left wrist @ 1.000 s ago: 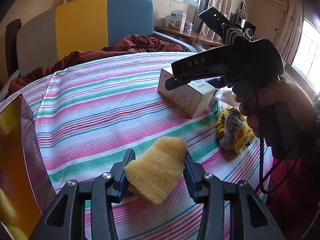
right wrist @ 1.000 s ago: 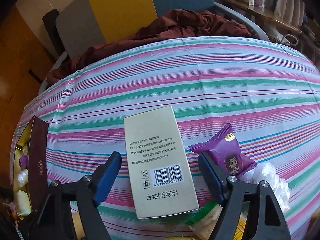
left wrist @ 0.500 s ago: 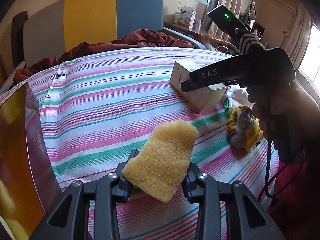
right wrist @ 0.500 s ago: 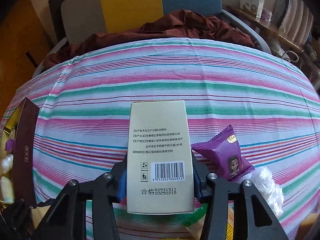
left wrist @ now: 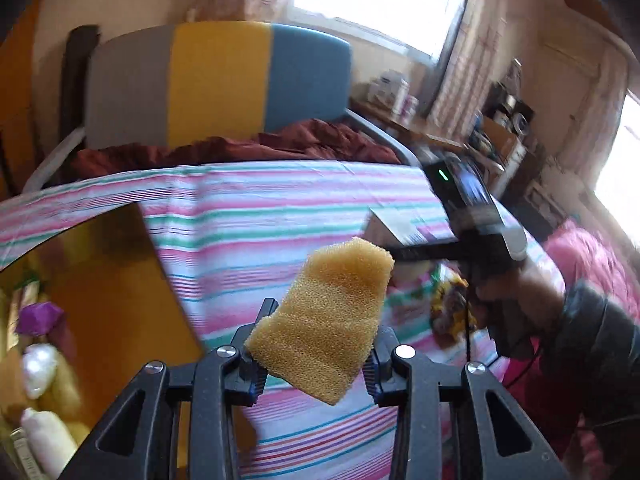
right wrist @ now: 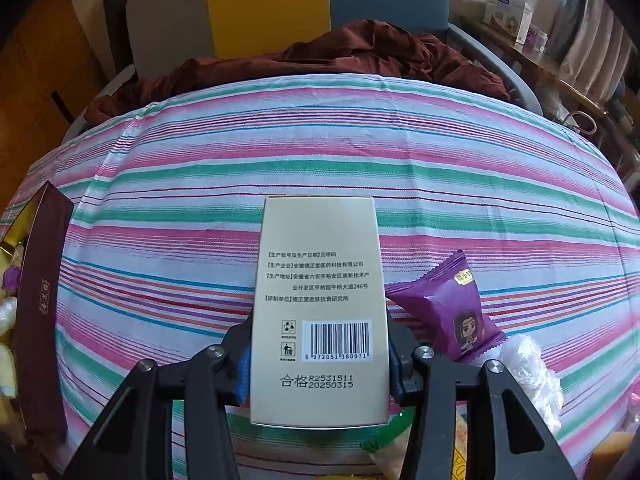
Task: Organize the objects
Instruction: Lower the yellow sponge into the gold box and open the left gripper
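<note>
Striped cloth (right wrist: 360, 152) — box (right wrist: 320, 312) between right fingers (right wrist: 394, 356).

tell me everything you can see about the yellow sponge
The yellow sponge is a coarse, open-pored foam block, golden with a darker band near its top. It tilts up and to the right, pinched low down between the pads of the left claw, off the striped cloth. Nothing else touches it.

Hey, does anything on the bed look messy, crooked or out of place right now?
Slightly. A purple snack packet lies askew beside the beige box, with crumpled clear plastic and other wrappers bunched at the bottom right. A dark red blanket is rumpled at the head.
</note>
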Demonstrator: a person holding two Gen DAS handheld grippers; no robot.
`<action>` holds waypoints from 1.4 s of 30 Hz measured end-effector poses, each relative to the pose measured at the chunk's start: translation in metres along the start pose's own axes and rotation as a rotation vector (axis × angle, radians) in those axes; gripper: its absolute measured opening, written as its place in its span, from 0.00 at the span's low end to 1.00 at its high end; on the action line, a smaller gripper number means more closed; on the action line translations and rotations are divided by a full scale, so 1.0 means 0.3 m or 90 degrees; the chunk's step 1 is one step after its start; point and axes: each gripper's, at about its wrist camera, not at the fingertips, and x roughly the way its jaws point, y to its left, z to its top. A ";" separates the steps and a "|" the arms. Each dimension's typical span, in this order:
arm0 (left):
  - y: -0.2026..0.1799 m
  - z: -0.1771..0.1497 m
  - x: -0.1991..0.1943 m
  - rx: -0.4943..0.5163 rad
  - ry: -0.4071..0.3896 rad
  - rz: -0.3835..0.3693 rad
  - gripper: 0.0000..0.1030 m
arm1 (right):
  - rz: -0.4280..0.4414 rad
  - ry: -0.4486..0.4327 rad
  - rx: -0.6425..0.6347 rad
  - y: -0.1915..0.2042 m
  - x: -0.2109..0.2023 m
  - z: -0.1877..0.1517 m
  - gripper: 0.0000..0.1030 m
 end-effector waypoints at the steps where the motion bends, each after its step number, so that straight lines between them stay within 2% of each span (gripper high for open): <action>1: 0.049 0.013 -0.017 -0.027 -0.004 0.007 0.36 | -0.003 0.001 -0.003 0.004 0.001 -0.002 0.49; 7: 0.432 0.094 -0.093 -0.194 -0.015 0.093 0.36 | -0.018 0.006 -0.023 0.024 0.012 -0.007 0.48; 11: 0.659 0.112 -0.074 -0.303 0.006 0.107 0.36 | -0.019 0.007 -0.024 0.028 0.011 -0.004 0.48; 15: 0.784 0.104 -0.016 -0.381 0.016 0.114 0.36 | -0.022 0.007 -0.033 0.037 0.009 -0.006 0.48; 22: 0.882 0.097 0.134 -0.407 0.078 0.142 0.36 | -0.020 0.009 -0.038 0.044 0.007 -0.011 0.49; 24: 0.915 0.081 0.161 -0.423 0.090 0.161 0.37 | -0.019 0.009 -0.041 0.044 0.008 -0.009 0.49; 27: 0.963 0.049 0.216 -0.428 0.136 0.201 0.37 | -0.020 0.009 -0.043 0.046 0.007 -0.010 0.49; 28: 0.964 0.048 0.210 -0.424 0.125 0.204 0.37 | -0.019 0.009 -0.044 0.046 0.008 -0.010 0.49; 32: 0.951 0.045 0.202 -0.404 0.138 0.214 0.40 | -0.018 0.009 -0.041 0.048 0.009 -0.008 0.48; 34: 0.935 0.046 0.191 -0.390 0.134 0.220 0.45 | -0.019 0.009 -0.042 0.049 0.010 -0.007 0.48; 35: 0.924 0.047 0.180 -0.381 0.127 0.227 0.46 | -0.019 0.009 -0.042 0.049 0.010 -0.007 0.49; 37: 0.900 0.053 0.157 -0.358 0.112 0.238 0.57 | -0.019 0.009 -0.040 0.048 0.010 -0.009 0.49; 39: 0.869 0.065 0.129 -0.332 0.094 0.247 0.64 | -0.021 0.013 -0.039 0.047 0.015 -0.010 0.49; 42: 0.821 0.081 0.068 -0.291 0.063 0.276 0.64 | -0.026 0.017 -0.041 0.053 0.020 -0.014 0.49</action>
